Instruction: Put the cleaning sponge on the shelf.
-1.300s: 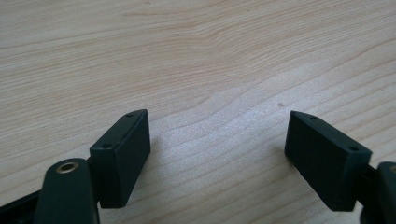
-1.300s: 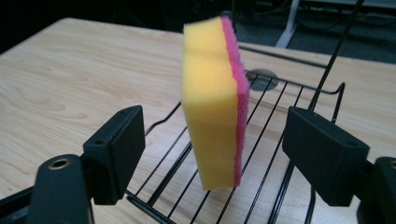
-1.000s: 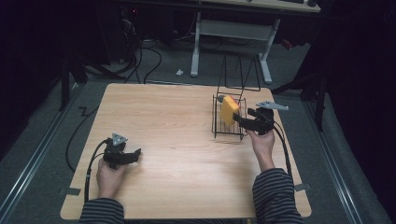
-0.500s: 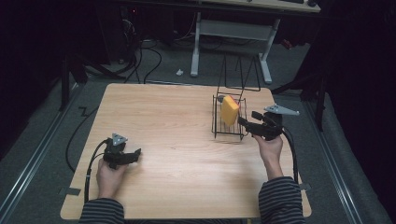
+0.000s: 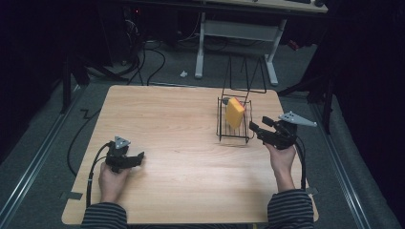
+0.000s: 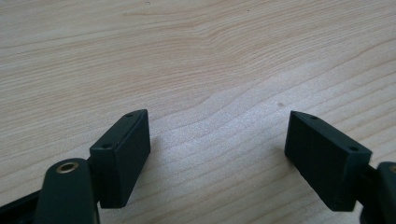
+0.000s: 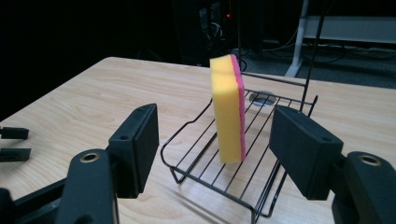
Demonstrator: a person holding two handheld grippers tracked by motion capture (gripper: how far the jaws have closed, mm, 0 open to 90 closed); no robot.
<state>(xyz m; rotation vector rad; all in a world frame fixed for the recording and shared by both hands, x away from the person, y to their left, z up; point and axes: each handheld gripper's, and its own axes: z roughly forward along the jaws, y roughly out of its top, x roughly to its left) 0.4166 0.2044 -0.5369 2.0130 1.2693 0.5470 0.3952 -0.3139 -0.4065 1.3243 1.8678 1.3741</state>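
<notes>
Sponge (image 7: 228,109) stands on edge in wire rack (image 5: 234,136); right gripper view reveals pink backing. Right gripper (image 5: 260,127) beside rack, jaws apart, just been closing, nothing between. Left gripper (image 6: 219,156) wide, over bare table (image 5: 181,157).

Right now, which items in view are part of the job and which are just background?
In the job:
- sponge, standing on edge in the wire rack
- right gripper, open beside the rack, jaws just closing with nothing between them

Just lying about:
- left gripper, open on the table
- white-legged desk behind
</notes>
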